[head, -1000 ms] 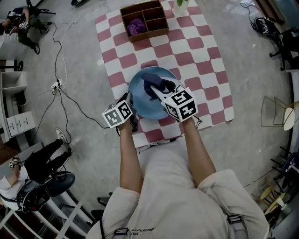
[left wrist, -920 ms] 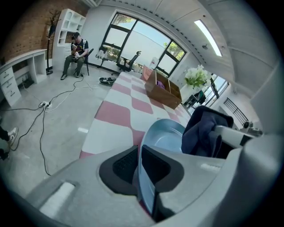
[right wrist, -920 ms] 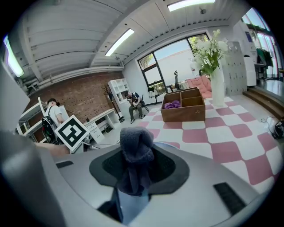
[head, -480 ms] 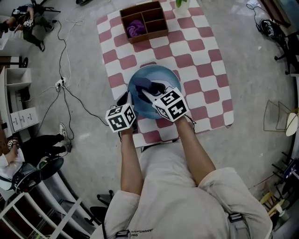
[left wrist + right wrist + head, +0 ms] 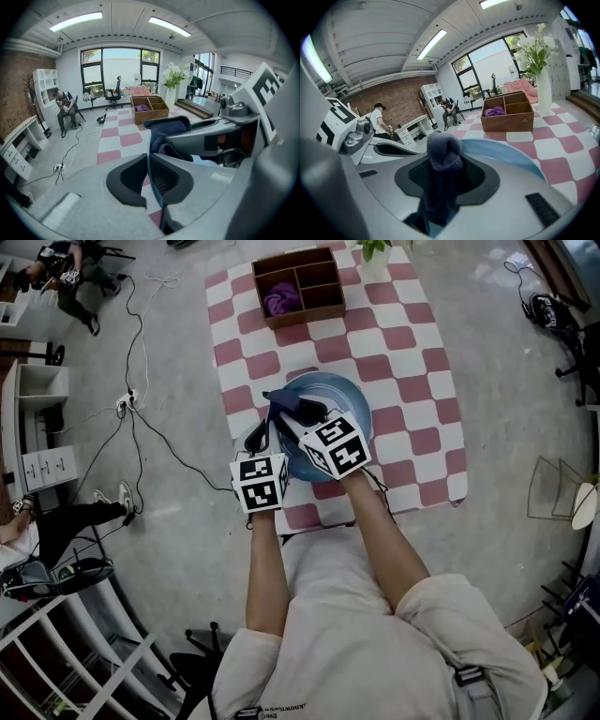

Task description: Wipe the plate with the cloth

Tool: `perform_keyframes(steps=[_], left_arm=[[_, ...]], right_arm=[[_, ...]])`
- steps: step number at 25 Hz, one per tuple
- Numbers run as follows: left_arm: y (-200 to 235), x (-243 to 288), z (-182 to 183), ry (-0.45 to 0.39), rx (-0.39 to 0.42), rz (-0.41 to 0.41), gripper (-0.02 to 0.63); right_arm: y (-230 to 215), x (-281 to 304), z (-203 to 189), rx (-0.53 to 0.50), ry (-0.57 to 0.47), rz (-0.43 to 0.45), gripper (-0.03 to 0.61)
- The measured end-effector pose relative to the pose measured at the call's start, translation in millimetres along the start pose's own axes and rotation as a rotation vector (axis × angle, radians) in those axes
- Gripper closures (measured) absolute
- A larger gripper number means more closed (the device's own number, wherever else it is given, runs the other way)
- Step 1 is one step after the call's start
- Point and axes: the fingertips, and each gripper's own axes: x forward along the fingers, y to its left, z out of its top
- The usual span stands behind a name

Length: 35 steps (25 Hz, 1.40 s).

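left gripper (image 5: 151, 174) clamped tight on thin rim of blue plate (image 5: 354, 401), my guess is to stop it sliding around on pink-and-white checkered mat (image 5: 412, 343) during rubbing. right gripper (image 5: 440, 185) pinched shut on dark navy cloth (image 5: 444, 151), wad bulging out past jaws, sitting at plate's left side. plate round, shallow, smooth and glossy. cloth soft, fuzzy, knit-looking. wooden divider box (image 5: 302, 287) well apart, not involved.

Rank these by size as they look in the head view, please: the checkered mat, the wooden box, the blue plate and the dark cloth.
1. checkered mat, clearly the largest
2. blue plate, although it is partly covered
3. wooden box, somewhat smaller than the plate
4. dark cloth, the smallest and partly hidden
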Motion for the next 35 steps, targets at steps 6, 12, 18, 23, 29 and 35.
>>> perform_keyframes(steps=[6,12,18,23,29,35], left_arm=[[1,3,0,0.004,-0.005,-0.006,0.594],[3,6,-2,0.012,0.006,-0.010,0.594],[4,6,-2,0.013,-0.009,-0.020,0.594],[4,9,-3,0.016,-0.013,-0.027,0.594],[7,11,-5,0.019,-0.020,-0.034,0.594],[8,12,-5,0.019,-0.033,-0.041,0.594]], right_arm=[[-19,7,9,-0.066,0.029,-0.044,0.436],[-41,10,11,-0.108,0.059,-0.075,0.436],[-59,6,7,-0.123,0.083,-0.115,0.437],[-78,-1,0,-0.118,0.107,-0.159,0.437],[-98,-11,-13,-0.098,0.147,-0.205,0.437],[-109,-24,-28,-0.095,0.182,-0.236,0.439]])
